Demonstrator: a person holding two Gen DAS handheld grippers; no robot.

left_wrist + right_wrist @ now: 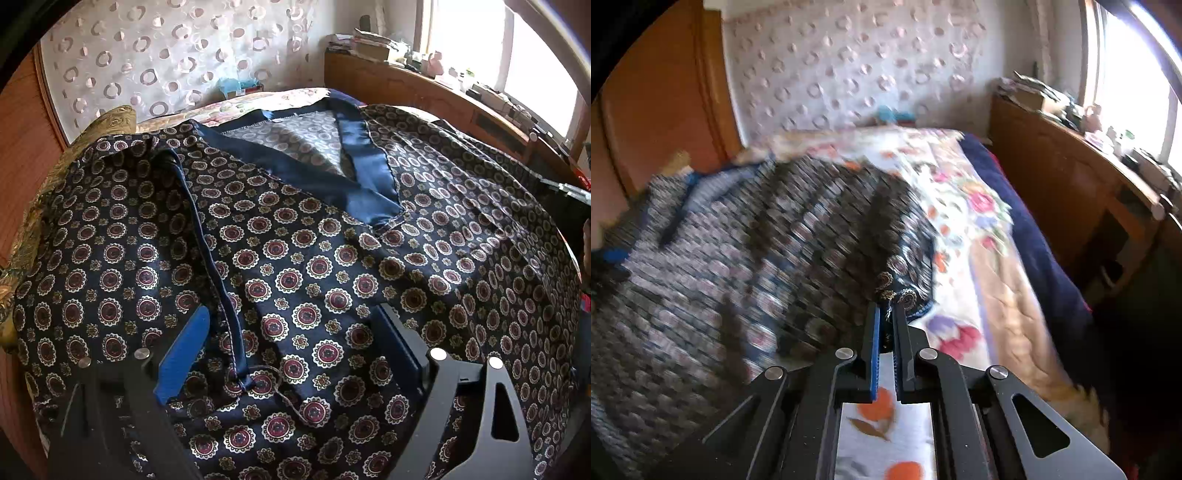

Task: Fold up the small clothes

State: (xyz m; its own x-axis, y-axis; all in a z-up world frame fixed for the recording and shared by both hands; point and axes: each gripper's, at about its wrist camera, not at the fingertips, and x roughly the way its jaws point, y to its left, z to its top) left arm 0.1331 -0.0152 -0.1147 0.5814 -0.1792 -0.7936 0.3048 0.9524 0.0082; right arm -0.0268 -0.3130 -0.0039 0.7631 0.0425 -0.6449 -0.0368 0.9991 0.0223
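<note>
On the bed (pixel 964 229), patterned shirt (pixel 295 258), left gripper (pixel 291 343) fingers spread wide, right gripper (pixel 886 321) pinching its edge

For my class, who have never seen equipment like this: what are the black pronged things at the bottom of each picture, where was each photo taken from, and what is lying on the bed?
Each picture comes from a camera mounted on a hand-held two-finger gripper, looking along its fingers. A person holds one in each hand. The left-hand view shows the left gripper open above a dark navy garment printed with red-and-cream medallions, spread over a floral bedspread. The right-hand view shows the right gripper pinched shut on an edge of that garment. Its blue pads grip the cloth.
</note>
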